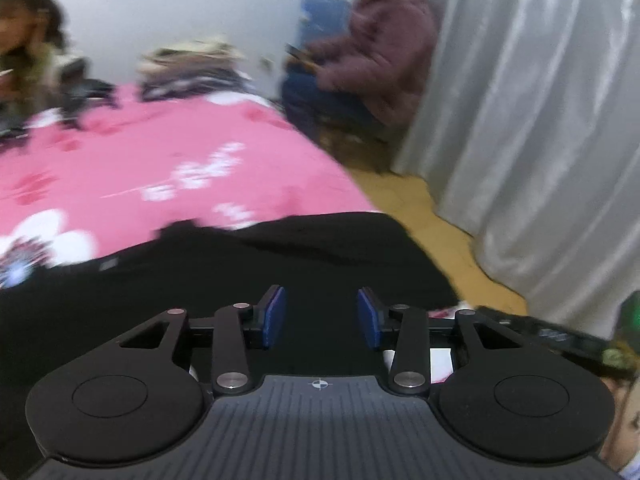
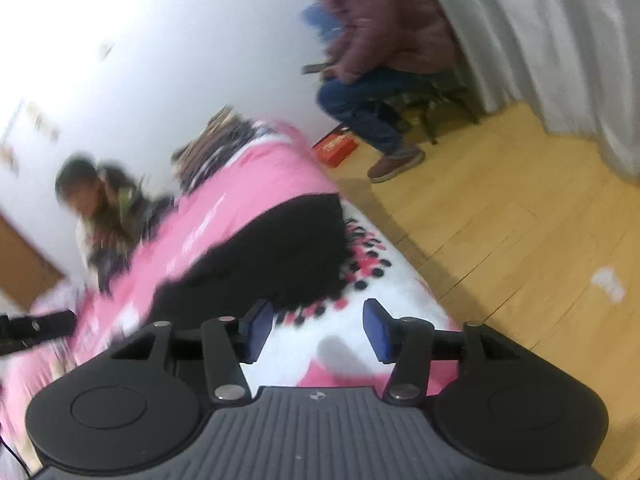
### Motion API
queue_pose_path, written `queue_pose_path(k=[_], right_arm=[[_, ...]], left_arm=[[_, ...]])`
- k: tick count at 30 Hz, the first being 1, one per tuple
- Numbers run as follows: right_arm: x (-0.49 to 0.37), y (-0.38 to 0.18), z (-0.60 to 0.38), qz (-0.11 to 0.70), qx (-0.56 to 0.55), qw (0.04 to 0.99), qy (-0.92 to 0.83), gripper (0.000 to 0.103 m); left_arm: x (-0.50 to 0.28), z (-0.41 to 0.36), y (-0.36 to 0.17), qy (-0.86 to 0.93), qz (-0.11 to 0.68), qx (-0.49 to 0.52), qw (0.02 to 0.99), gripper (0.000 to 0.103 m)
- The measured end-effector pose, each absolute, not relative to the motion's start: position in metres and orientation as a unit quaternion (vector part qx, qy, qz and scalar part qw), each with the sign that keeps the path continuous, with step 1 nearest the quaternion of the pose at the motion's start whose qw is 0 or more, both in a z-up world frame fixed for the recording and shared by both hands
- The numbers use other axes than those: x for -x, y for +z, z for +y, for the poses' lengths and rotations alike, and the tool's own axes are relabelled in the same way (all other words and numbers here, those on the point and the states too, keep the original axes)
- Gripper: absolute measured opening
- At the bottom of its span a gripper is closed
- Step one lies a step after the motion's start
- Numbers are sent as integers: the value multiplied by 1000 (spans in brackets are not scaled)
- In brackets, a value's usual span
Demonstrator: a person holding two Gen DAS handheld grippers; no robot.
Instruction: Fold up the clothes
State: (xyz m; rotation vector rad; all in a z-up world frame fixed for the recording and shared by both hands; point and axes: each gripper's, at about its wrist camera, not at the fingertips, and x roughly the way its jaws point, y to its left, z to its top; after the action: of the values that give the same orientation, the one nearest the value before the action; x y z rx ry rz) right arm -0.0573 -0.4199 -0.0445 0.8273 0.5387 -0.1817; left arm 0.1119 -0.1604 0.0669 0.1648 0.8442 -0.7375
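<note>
Left gripper [image 1: 322, 318]: jaws apart, blue pads [image 1: 276, 318] clear of each other, nothing between them. It hangs over the black garment [image 1: 248, 272], which lies spread on the pink bedcover [image 1: 168, 160] at the near end of the bed.

In the left wrist view the garment's far edge runs across the cover, uneven at the left, and its right side reaches the bed's right edge. Beyond that edge a strip of wooden floor [image 1: 404, 196] runs between the bed and a grey curtain [image 1: 532, 128].

Right gripper [image 2: 318, 330]: jaws apart, nothing between them, positioned over a white, dot-patterned part of the bedcover [image 2: 384, 292] near the bed's corner. The black garment [image 2: 280, 252] lies just ahead and to the left of its fingertips, not touching them.

To the right of the bed, the right wrist view shows a broad area of wooden floor [image 2: 500, 216].

At the far end of the bed sits a pile of clothes [image 1: 192, 68]. A seated person in a maroon jacket [image 1: 384, 52] occupies the far floor by the curtain. A red box [image 2: 336, 148] lies on the floor beside the bed's far corner. Both views are blurred.
</note>
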Motion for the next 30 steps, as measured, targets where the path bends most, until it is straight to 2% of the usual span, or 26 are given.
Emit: queue_pose_path(k=[5, 8, 9, 13, 15, 18, 22, 23, 24, 27, 28, 29, 30], right_arm=[[26, -70, -434, 246, -463, 845, -103, 53], [19, -75, -434, 224, -455, 851, -137, 42], [17, -77, -434, 222, -462, 848, -135, 33], [9, -79, -432, 210, -454, 855, -137, 18], [9, -78, -431, 206, -445, 861, -136, 10], [6, -74, -425, 207, -412, 877, -136, 5], [5, -64, -411, 196, -355, 906, -117, 4], [4, -61, -407, 196, -341, 912, -117, 4], [3, -58, -403, 196, -328, 916, -119, 3], [2, -55, -399, 196, -316, 921, -113, 3], [2, -55, -399, 197, -314, 922, -109, 3], [3, -54, -398, 197, -309, 924, -106, 3], [3, -52, -396, 196, -303, 927, -104, 3]], left_arm=[[-144, -265, 45, -366, 456, -148, 798, 48], [-166, -316, 22, -337, 491, -152, 789, 54], [-173, -332, 13, -335, 504, -146, 782, 55], [-188, -371, -21, -311, 542, -136, 769, 55], [-188, -390, -36, -306, 544, -175, 762, 55], [-180, -404, -42, -307, 515, -216, 770, 55], [-175, -414, -46, -298, 513, -240, 769, 55], [-176, -413, -47, -294, 514, -236, 771, 53], [-176, -413, -46, -289, 514, -234, 773, 42], [-184, -405, -40, -279, 520, -196, 783, 29], [-186, -402, -39, -279, 523, -190, 783, 22], [-188, -399, -38, -278, 522, -186, 785, 10], [-190, -396, -36, -277, 520, -182, 787, 8]])
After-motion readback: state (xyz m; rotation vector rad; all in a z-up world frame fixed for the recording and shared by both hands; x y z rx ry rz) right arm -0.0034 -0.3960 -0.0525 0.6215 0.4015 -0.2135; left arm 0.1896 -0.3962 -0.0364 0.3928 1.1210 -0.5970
